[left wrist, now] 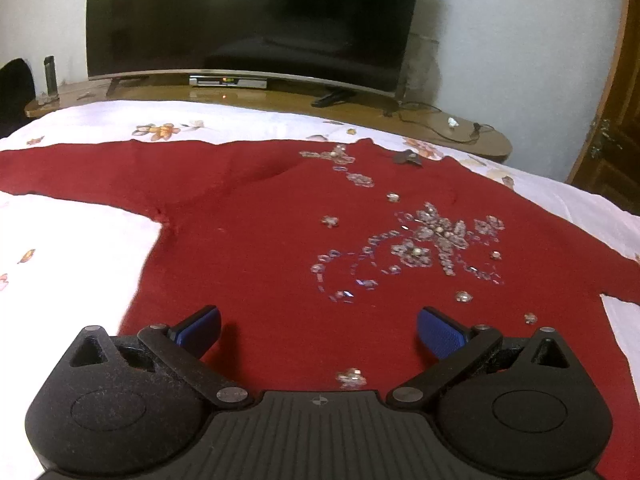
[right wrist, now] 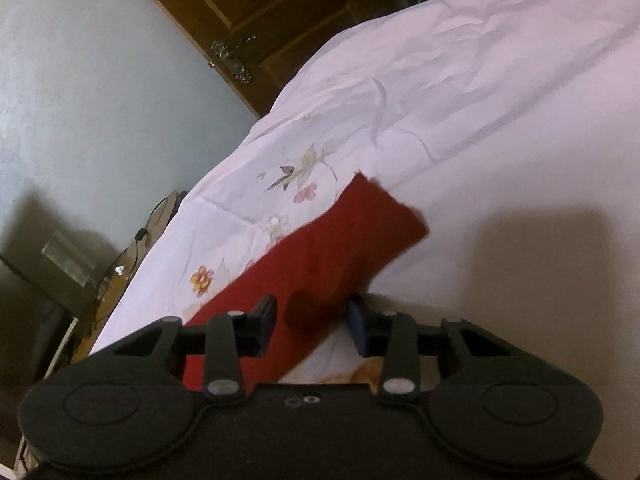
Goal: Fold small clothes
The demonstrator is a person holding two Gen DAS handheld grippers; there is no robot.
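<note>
A dark red knit sweater [left wrist: 256, 240] with silver bead flowers [left wrist: 432, 240] lies flat, front up, on the bed. Its left sleeve [left wrist: 72, 168] stretches out to the left. My left gripper [left wrist: 319, 330] is open above the sweater's lower hem, blue pads wide apart, holding nothing. In the right wrist view the other red sleeve [right wrist: 344, 236] lies on the sheet, its cuff end pointing away. My right gripper [right wrist: 312, 322] is open just above this sleeve, which runs between the jaws.
The bed has a white floral sheet [left wrist: 80, 248], also seen in the right wrist view [right wrist: 480, 100]. Behind it stands a wooden bench [left wrist: 280, 98] with a large TV [left wrist: 248, 20]. A wooden door [right wrist: 256, 12] is at the right.
</note>
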